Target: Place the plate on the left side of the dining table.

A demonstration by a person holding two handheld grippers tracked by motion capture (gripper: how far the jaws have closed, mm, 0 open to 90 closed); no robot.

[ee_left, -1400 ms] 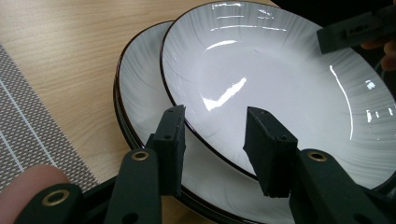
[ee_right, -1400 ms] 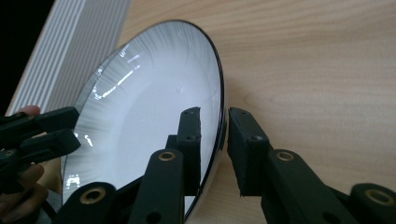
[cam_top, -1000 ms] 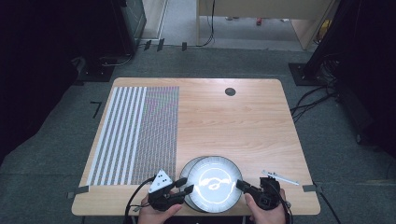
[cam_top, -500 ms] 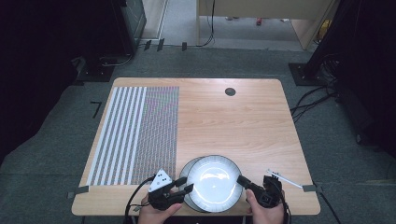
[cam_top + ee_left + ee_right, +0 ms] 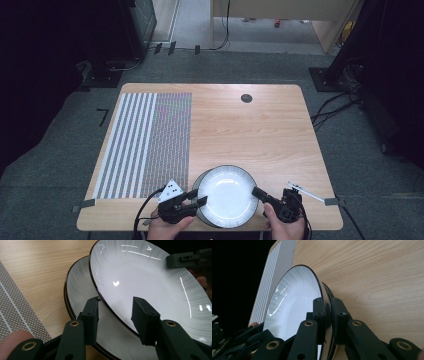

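Two white plates with dark rims sit stacked at the near edge of the desk (image 5: pixel 260 130), just right of a striped mat (image 5: pixel 145 142). The top plate (image 5: pixel 227 195) is tipped up off the bottom plate (image 5: pixel 77 290), so that in the left claw view the lower one shows beyond its raised rim.

The right hand (image 5: pixel 285 227) comes in from the bottom edge, with the right claw (image 5: pixel 256 192) pointing inward and to the left at the top plate's right rim. In the right claw view the two jaws are clenched on that rim, one pad on the white face and one behind it, and the plate stands steeply tilted.

The left hand (image 5: pixel 167 227) lies at the near edge on the other side, the left claw (image 5: pixel 197 197) aimed rightward at the plates' left rim. Its jaws stand apart with the top plate's rim running between them; the pads are not pressing on it, so this claw is released. A fingertip (image 5: pixel 13 338) shows at the bottom left of that view.
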